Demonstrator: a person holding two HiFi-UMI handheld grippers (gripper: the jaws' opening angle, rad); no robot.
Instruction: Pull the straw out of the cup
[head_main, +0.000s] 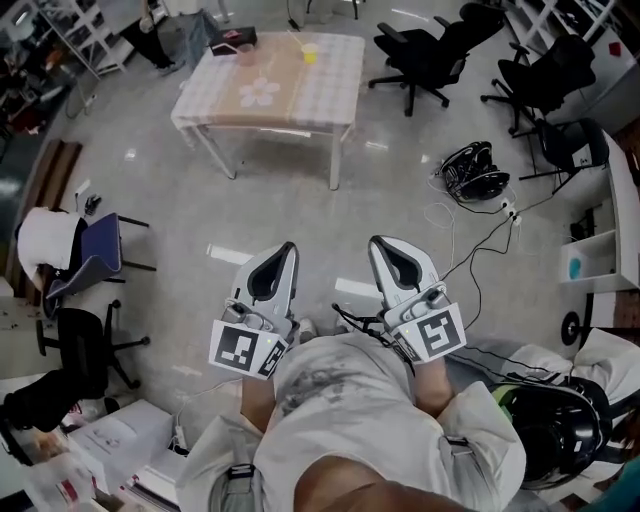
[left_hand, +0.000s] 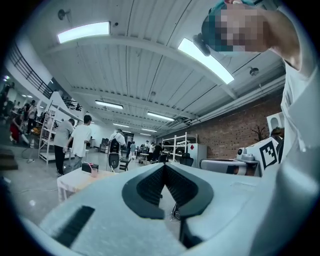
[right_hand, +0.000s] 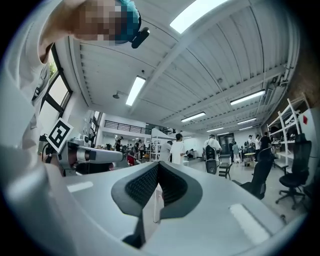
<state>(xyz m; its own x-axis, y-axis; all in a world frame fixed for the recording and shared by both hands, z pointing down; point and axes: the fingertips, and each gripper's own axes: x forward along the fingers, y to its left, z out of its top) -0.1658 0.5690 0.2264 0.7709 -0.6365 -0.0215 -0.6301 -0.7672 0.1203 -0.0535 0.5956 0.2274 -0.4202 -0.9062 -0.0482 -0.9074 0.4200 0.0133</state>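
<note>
Both empty, left claw (left_hand: 164, 167) clenched, right claw (right_hand: 158, 165) clenched, ribbed black pads (left_hand: 149, 187) touching

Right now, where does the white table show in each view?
Head view: table at top centre, far across the floor.
Left gripper view: table at lower left, beside the jaws.
Right gripper view: not clearly visible; the shut right gripper covers that area.
Shared landmark: person with a black backpack, seen in both gripper views.

Small pinkish cup (head_main: 246, 53), upright near the far edge of the distant table (head_main: 320, 95); straw indistinct.
</note>
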